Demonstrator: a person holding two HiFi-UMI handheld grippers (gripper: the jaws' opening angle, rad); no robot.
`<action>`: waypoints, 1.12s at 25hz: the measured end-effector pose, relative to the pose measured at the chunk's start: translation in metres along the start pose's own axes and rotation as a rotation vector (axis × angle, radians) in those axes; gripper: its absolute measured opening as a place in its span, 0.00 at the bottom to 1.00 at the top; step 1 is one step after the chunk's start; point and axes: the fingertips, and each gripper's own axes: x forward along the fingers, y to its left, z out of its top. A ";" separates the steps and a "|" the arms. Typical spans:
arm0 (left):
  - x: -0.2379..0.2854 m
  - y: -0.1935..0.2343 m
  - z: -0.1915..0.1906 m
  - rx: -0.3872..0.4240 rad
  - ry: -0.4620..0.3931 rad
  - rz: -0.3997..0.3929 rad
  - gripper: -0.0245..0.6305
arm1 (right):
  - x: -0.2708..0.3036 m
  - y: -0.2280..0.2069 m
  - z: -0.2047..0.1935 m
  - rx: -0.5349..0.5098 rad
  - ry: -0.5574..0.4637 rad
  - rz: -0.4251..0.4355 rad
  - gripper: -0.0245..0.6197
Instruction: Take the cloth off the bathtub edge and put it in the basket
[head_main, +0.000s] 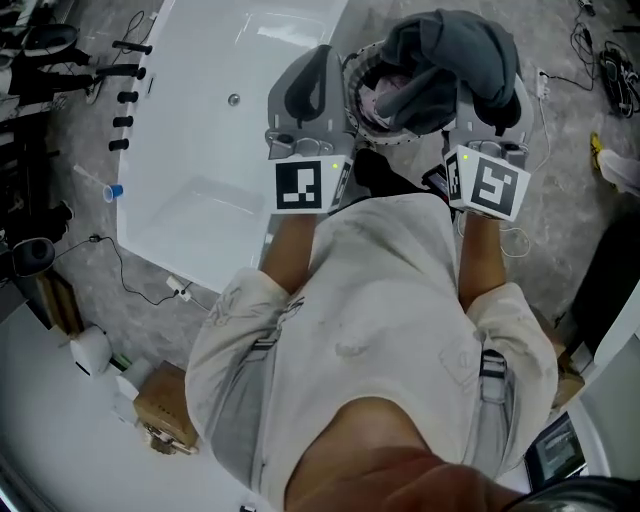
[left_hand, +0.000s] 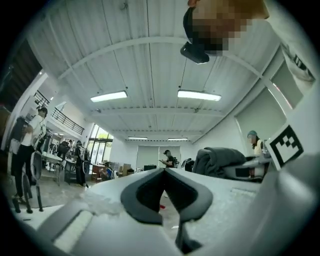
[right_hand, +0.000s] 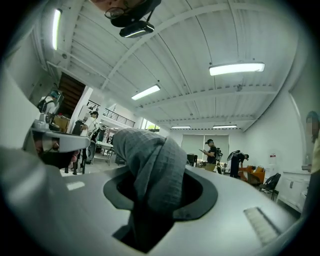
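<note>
Plainly, the grey cloth (head_main: 452, 55) is held up off the bathtub (head_main: 220, 120), bunched and draped over the top of the right gripper (right_hand: 161, 190), whose jaws are clamped on a thick fold of it. In the right gripper view a rolled hump of fabric is seen rising from between the pads and a darker tail hanging down behind them. It is judged to be soft, light and limp, so it can be expected to sag and fold wherever it is not gripped, and a pinch on a gathered fold like the present one is thought the best hold. The basket (head_main: 362, 112) is seen just below and beside the cloth, apparently with something pale already in it. The left gripper (left_hand: 163, 171) is closed on nothing, its tips touching.
</note>
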 end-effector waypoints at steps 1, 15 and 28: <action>0.004 0.000 -0.002 0.004 0.003 -0.004 0.04 | 0.004 -0.001 -0.005 0.009 0.008 0.002 0.29; -0.002 0.008 -0.046 -0.012 0.099 0.003 0.04 | 0.031 0.029 -0.149 0.060 0.326 0.082 0.29; -0.007 0.015 -0.061 -0.026 0.131 0.040 0.04 | 0.041 0.081 -0.349 0.082 0.807 0.270 0.29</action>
